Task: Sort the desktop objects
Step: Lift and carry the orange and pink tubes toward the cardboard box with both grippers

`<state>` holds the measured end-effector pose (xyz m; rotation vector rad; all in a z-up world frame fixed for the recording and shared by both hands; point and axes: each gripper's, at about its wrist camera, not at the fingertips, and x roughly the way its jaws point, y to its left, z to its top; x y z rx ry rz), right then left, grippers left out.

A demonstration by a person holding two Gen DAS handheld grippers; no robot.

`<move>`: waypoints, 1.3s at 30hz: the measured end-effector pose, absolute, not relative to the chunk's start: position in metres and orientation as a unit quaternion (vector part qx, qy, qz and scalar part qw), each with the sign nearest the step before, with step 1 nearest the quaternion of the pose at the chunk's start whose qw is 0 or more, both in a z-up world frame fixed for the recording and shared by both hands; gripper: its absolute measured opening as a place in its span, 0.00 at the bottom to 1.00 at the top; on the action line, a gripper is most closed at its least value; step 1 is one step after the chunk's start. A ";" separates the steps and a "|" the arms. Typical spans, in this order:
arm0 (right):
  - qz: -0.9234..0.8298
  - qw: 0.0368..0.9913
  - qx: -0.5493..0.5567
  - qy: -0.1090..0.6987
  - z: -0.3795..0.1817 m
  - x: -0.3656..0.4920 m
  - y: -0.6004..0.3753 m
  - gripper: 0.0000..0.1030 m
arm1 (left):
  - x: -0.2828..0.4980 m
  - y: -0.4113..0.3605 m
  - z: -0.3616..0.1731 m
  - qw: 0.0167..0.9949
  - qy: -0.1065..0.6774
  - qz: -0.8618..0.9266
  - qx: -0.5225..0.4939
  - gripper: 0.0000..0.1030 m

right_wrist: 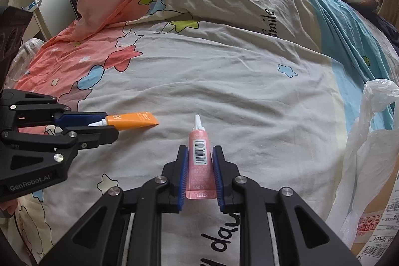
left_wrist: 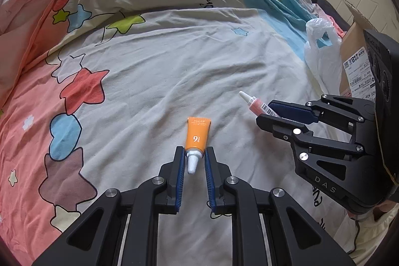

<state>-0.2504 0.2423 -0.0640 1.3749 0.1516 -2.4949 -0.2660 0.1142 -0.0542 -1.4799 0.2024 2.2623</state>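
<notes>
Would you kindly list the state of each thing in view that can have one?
Left tool: shut on the orange tube.
Right tool: shut on the pink tube.
Orange tube: capped, gripped near its cap end.
Pink tube: capped, nozzle pointing away, gripped along its body.
Plastic bag: crumpled, by the cardboard box.
Bed cover: wrinkled.

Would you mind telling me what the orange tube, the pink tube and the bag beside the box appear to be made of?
Orange tube: probably soft plastic, smooth matte skin, flat crimped end, white hard-looking nozzle cap.
Pink tube: likely squeezable plastic, slight sheen, printed barcode, crimped tail, white pointed cap.
Bag: thin translucent white plastic film, crinkled and glossy, with a cut-out handle.
</notes>
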 end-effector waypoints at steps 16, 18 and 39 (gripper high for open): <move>-0.855 0.142 0.494 0.060 -0.079 -0.252 0.246 0.18 | -0.267 0.134 -0.079 0.218 0.096 0.818 -0.524 0.73; -0.855 0.144 0.496 0.057 -0.078 -0.253 0.248 0.18 | -0.264 0.136 -0.081 0.222 0.112 0.821 -0.514 0.80; -0.857 0.136 0.493 0.066 -0.080 -0.249 0.249 0.18 | -0.270 0.126 -0.077 0.194 0.113 0.833 -0.506 0.16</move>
